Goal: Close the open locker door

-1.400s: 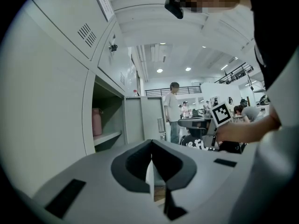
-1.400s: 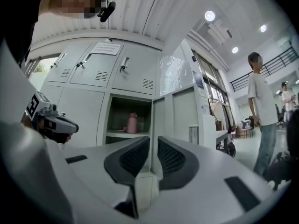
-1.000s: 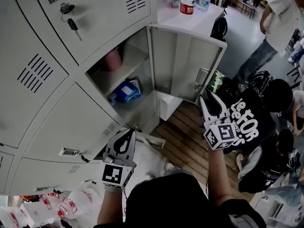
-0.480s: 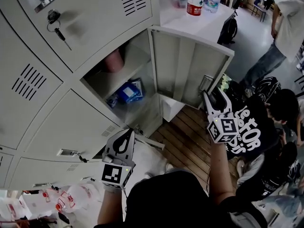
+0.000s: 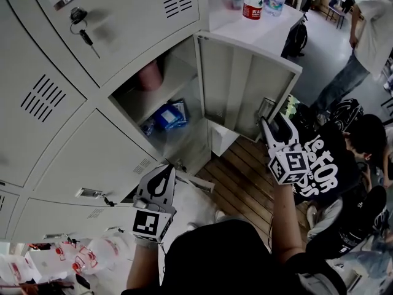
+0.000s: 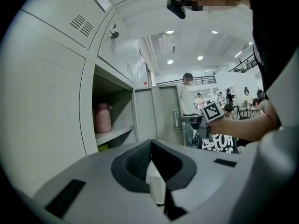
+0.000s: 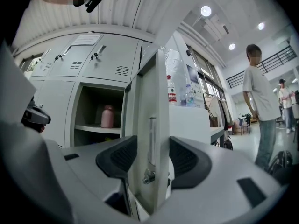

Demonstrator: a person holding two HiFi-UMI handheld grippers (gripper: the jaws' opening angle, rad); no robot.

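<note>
Jaws of the right gripper [image 7: 148, 149] straddle, wide apart, the free edge of the open locker door [image 5: 245, 85]; those of the left gripper [image 6: 151, 147] are together. Seated people [image 5: 328, 165] crowd just behind the pale grey door.

bottles [image 5: 253, 3] cut off at the top edge, blue bundle [image 5: 167, 117] too blurred to identify

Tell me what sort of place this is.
Probably a locker area in a communal hall, perhaps a school or workplace: a bank of grey metal lockers, one locker door open, and people gathered nearby with bags.
</note>
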